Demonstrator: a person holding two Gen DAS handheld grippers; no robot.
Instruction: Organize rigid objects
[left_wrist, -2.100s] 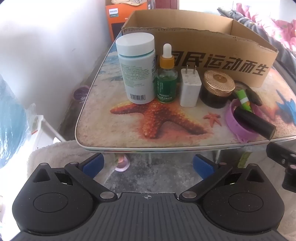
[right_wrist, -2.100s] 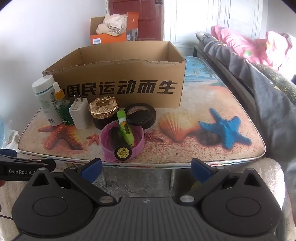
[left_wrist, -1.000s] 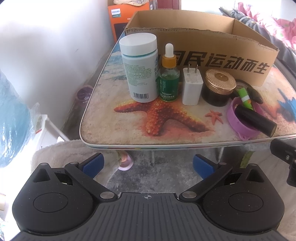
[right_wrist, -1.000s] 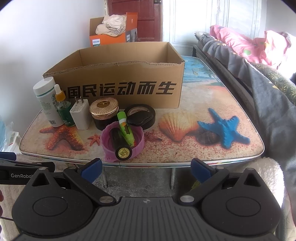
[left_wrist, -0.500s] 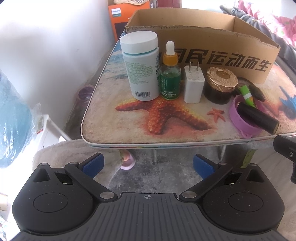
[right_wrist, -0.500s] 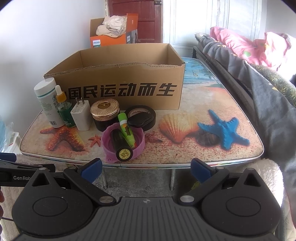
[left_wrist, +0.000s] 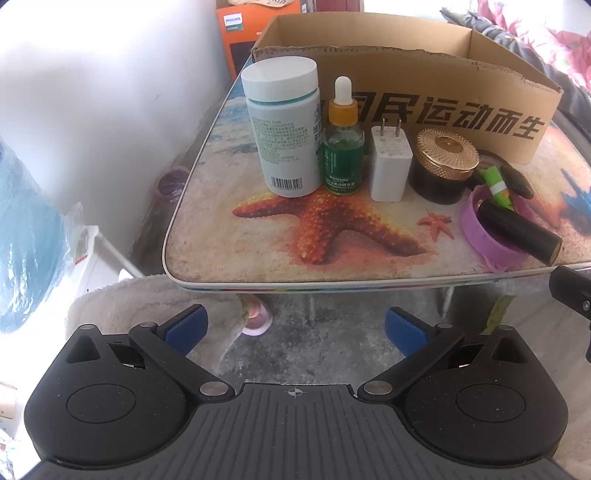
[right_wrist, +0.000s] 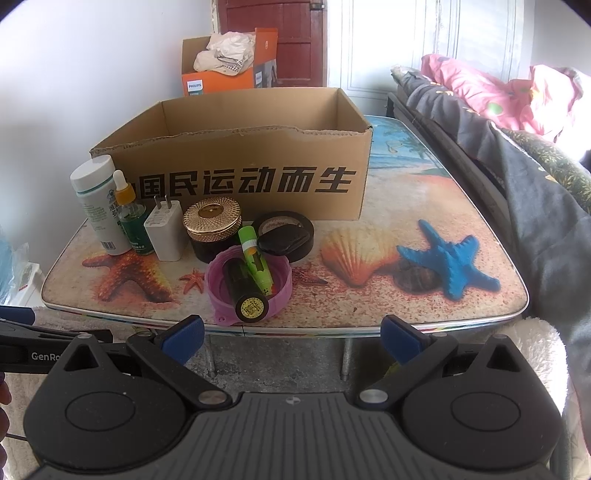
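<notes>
Both the left gripper (left_wrist: 293, 326) and right gripper (right_wrist: 291, 338) are held wide open, empty, short of the table (right_wrist: 406, 206); box (right_wrist: 258, 173) contents cannot be seen

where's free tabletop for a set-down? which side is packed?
Free: the right half of the table, over the printed shell and blue starfish, right of the black tape roll; also the front-left strip on the orange starfish print, before the white bottle. Crowded: the row along the cardboard box, bottle through purple lid.

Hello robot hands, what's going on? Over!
Left gripper and right gripper open, off the table. Bottles, charger, jars lined before empty cardboard box. Nothing blocking.
</notes>
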